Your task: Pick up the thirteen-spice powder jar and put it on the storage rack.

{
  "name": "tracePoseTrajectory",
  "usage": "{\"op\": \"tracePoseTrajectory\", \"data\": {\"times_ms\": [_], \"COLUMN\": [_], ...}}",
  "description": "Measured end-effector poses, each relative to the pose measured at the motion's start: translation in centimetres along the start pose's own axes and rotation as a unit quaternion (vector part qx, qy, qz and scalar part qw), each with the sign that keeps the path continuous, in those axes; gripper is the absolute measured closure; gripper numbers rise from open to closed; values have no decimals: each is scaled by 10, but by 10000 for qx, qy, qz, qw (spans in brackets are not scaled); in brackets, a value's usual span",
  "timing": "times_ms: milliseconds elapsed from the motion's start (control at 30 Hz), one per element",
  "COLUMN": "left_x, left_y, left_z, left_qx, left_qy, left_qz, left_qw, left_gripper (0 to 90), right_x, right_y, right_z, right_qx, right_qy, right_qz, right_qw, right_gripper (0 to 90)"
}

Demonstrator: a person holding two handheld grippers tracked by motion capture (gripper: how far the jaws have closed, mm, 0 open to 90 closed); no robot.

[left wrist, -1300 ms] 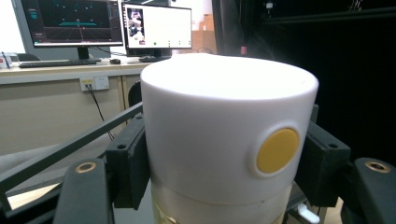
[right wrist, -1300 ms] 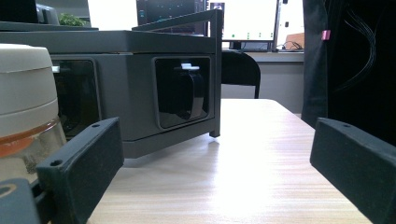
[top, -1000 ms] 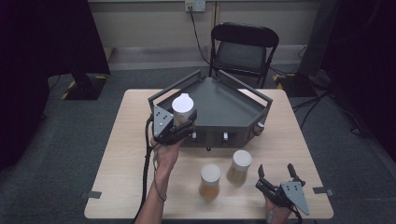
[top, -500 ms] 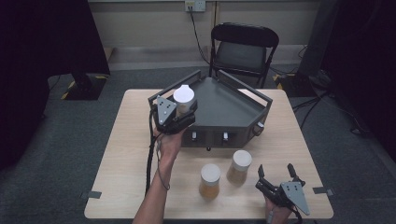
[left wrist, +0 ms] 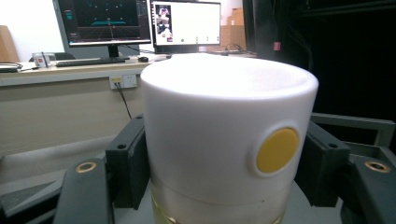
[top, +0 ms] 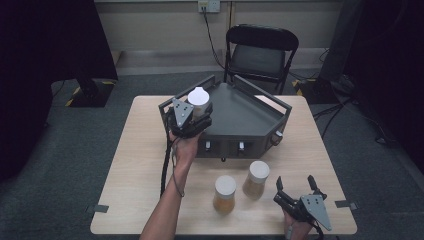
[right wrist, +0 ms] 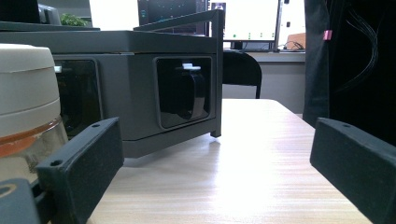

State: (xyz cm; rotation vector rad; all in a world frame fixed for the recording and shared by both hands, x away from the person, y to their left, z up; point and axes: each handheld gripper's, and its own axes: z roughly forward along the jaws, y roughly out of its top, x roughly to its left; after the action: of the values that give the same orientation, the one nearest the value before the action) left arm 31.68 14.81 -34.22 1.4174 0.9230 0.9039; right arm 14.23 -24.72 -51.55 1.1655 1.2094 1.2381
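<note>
Jar over the tray

My left gripper (top: 196, 116) pinches the jar (top: 199, 101) by its lid, upright above the tray (top: 250, 112), ready for setting down; my right gripper (top: 297, 190) rests spread on the table (top: 140, 150).

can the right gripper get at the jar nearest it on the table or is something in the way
Probably yes. The right gripper rests on the table with its jaws wide open and nothing between them, and the nearest jar stands just beside it, with bare tabletop between. The second jar stands farther left.
</note>
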Motion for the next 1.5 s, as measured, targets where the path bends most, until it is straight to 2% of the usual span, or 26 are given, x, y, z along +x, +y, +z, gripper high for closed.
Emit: {"op": "tracePoseTrajectory", "data": {"times_ms": [200, 300, 967, 1500], "left_x": [1, 4, 9, 14], "left_y": [-2, -1, 0, -4], "left_z": [7, 10, 17, 16], "left_qx": [77, 158, 446, 410], "left_qy": [115, 107, 124, 95], "left_qz": [-18, -81, -44, -196], "left_qw": [9999, 9998, 9989, 9989], "left_gripper": [310, 310, 309, 307], "right_x": [0, 0, 0, 0], "right_y": [0, 0, 0, 0], "right_z": [0, 0, 0, 0], "right_qx": [1, 1, 0, 2], "right_qy": [5, 9, 4, 2], "right_qz": [1, 0, 5, 7], "right_qw": [10000, 10000, 10000, 10000], "right_gripper": [13, 13, 13, 13]}}
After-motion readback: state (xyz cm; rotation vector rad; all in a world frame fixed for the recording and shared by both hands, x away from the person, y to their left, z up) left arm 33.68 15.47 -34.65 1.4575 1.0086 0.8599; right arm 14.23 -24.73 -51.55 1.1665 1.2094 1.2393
